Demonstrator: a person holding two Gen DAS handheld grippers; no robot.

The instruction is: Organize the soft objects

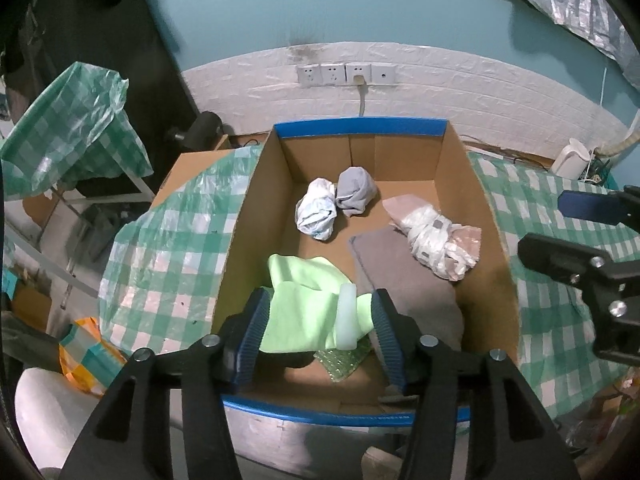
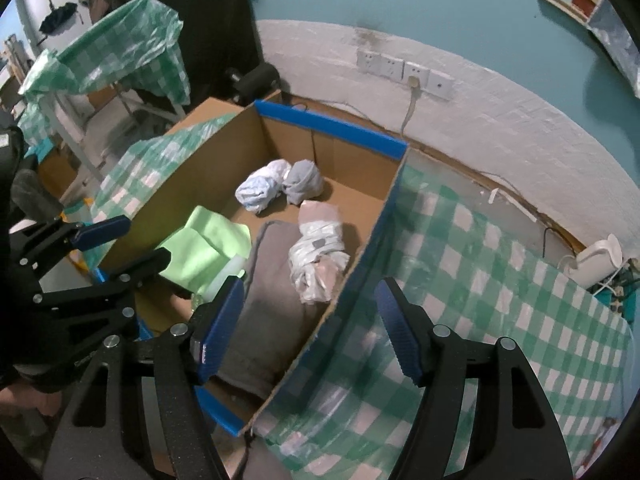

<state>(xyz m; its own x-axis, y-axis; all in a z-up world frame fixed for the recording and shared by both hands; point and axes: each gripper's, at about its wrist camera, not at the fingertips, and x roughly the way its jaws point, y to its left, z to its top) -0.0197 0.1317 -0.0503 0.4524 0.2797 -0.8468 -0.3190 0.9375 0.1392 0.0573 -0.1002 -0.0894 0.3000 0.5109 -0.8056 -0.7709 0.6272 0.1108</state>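
Box point(image 1: 256, 216) contains all visible soft objects, green cloth point(image 1: 304, 308) nearest; left claw point(image 1: 318, 336) and right claw point(image 2: 310, 332) both apart, empty.

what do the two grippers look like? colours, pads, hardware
Both match. The left gripper and right gripper have matte black angular linkage arms with cut-out slots and round silver pivot screws. Each finger ends in a flat, blue, finely ribbed pad. No cables or markings show. Of the person, neither view shows a hand or sleeve clearly.
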